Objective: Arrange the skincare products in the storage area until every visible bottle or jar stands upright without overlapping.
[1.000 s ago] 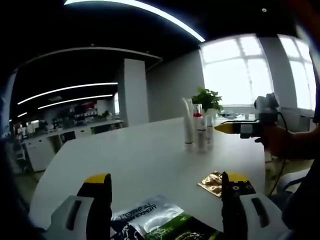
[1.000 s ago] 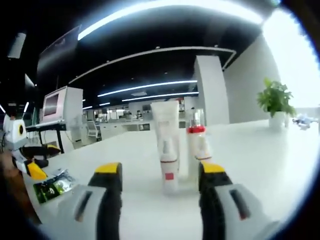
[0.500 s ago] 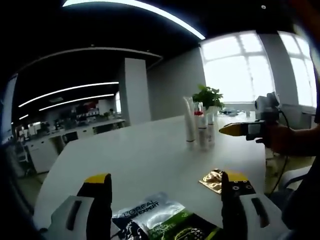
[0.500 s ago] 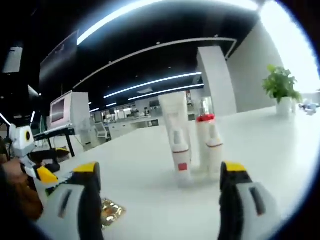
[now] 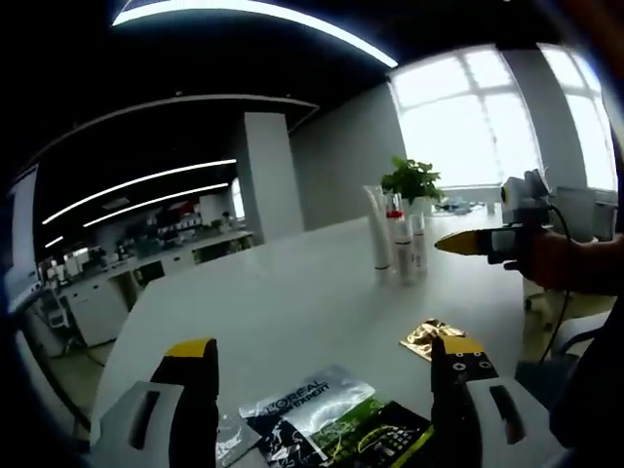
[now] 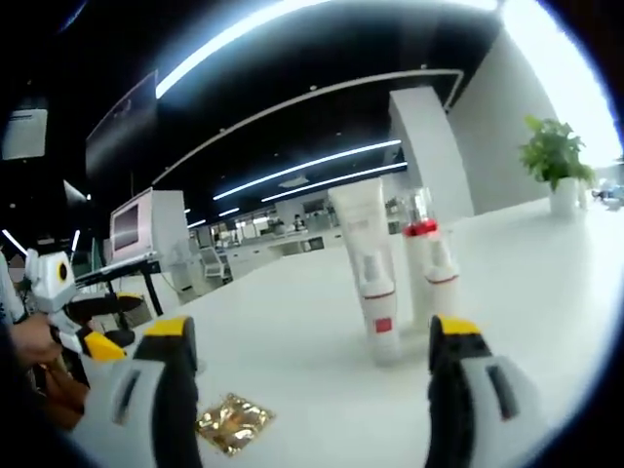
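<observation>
White table [image 5: 292, 312] bearing all items, with a potted plant [image 5: 413, 183] at its far edge. Skincare group standing upright near the table's far side: a tall white tube [image 6: 368, 268] resting on its cap, a smaller white bottle [image 6: 378, 314] in front of it, and a red-collared bottle [image 6: 421, 263] with a clear cap just beside; their contents cannot be told. In the left gripper view the same cluster [image 5: 395, 239] stands beyond the jaws, well apart from them. Flat sachets [image 5: 327, 424] with printed lettering lie on the table between the left gripper [image 5: 324, 409] jaws, which stand apart and empty. A gold foil packet [image 6: 232, 423] lies flat near the right gripper [image 6: 310, 390], whose jaws also stand wide apart, holding nothing, short of the bottles
</observation>
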{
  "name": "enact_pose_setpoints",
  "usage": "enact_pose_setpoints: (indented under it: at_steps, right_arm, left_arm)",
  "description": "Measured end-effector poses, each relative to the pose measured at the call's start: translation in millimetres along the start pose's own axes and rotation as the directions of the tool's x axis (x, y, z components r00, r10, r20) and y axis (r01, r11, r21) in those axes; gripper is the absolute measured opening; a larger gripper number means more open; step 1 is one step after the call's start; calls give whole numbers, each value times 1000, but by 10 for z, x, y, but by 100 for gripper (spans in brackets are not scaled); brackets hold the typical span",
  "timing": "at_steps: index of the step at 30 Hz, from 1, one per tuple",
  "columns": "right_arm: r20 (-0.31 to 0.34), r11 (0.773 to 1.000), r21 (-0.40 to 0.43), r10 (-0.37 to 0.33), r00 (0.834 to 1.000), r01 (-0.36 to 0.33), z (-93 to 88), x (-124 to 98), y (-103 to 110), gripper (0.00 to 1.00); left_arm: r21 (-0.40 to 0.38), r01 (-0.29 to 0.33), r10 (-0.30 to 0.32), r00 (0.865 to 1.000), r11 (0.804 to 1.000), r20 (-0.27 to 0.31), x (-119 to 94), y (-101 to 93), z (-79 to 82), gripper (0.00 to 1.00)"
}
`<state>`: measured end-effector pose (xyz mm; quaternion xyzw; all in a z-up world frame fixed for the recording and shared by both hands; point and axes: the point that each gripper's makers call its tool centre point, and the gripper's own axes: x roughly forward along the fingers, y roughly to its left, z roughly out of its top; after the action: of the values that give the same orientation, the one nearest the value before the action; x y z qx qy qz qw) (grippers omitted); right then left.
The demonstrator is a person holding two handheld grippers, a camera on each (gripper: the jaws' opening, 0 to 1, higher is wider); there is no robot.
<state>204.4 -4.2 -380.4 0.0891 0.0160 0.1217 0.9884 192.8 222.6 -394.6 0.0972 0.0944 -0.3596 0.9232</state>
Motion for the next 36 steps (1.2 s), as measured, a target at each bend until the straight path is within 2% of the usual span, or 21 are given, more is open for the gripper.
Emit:
enact_pose_setpoints:
  at_steps: [6, 11, 18, 22, 32, 36]
  right_arm:
    - [-4, 999, 20, 41, 999, -40, -33, -15, 137, 100]
    - [-11, 998, 27, 52, 999, -52, -57, -20, 171, 99]
    - [-55, 996, -21, 90, 994, -91, -105, -43, 302, 99]
    - [-132, 982, -81, 157, 979, -169, -203, -28, 478, 99]
    - [-237, 965, -63, 235, 943, -256, -437, -38, 710, 98]
    - [-238, 963, -64, 241, 941, -263, -435, -54, 729, 98]
  left_arm:
    - [15, -26, 27, 999, 1000, -34, -134, 44, -80, 89]
    - [26, -46, 47, 998, 999, -43, -223, 77, -86, 89]
    - [31, -51, 53, 996, 998, -71, -272, 100, -166, 90]
    - [51, -44, 49, 994, 998, -101, -293, 104, -228, 91]
    - [55, -8, 17, 987, 998, -162, -355, 59, -367, 91]
    - [72, 36, -20, 978, 997, -210, -414, 19, -458, 77]
